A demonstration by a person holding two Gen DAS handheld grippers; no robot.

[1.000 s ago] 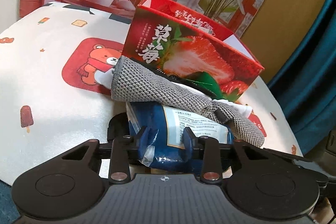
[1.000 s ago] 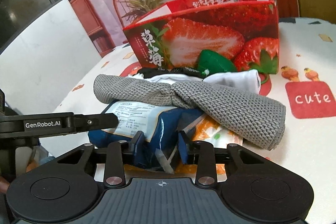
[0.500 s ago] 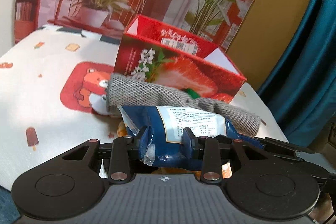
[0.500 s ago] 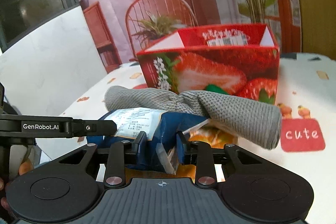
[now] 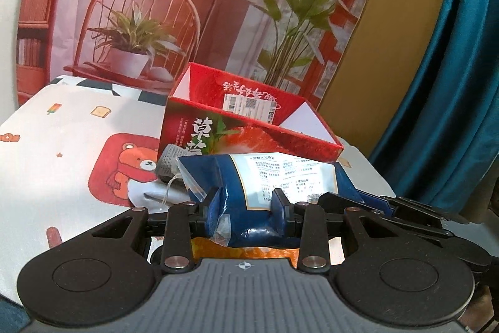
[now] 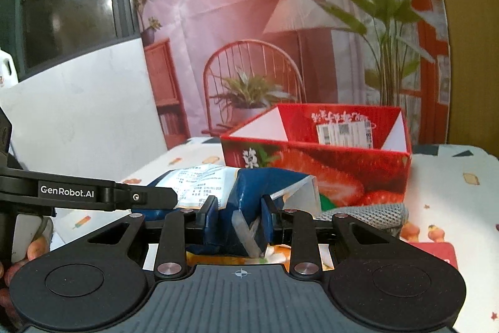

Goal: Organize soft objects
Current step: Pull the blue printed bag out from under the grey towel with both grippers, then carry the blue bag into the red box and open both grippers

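Both grippers pinch one blue bag — left gripper at one end, right gripper at the other — holding it above the table, near the strawberry box. Light, crinkly and probably slippery, it seems best held by the ends. What's inside the box is hidden; a grey cloth lies beside it.

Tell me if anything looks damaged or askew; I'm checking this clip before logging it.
Nothing is spilled. The blue bag is squeezed and creased, with the left gripper and the right gripper each clamped on it. The grey cloth lies crumpled on the table beside the strawberry box, not in it.
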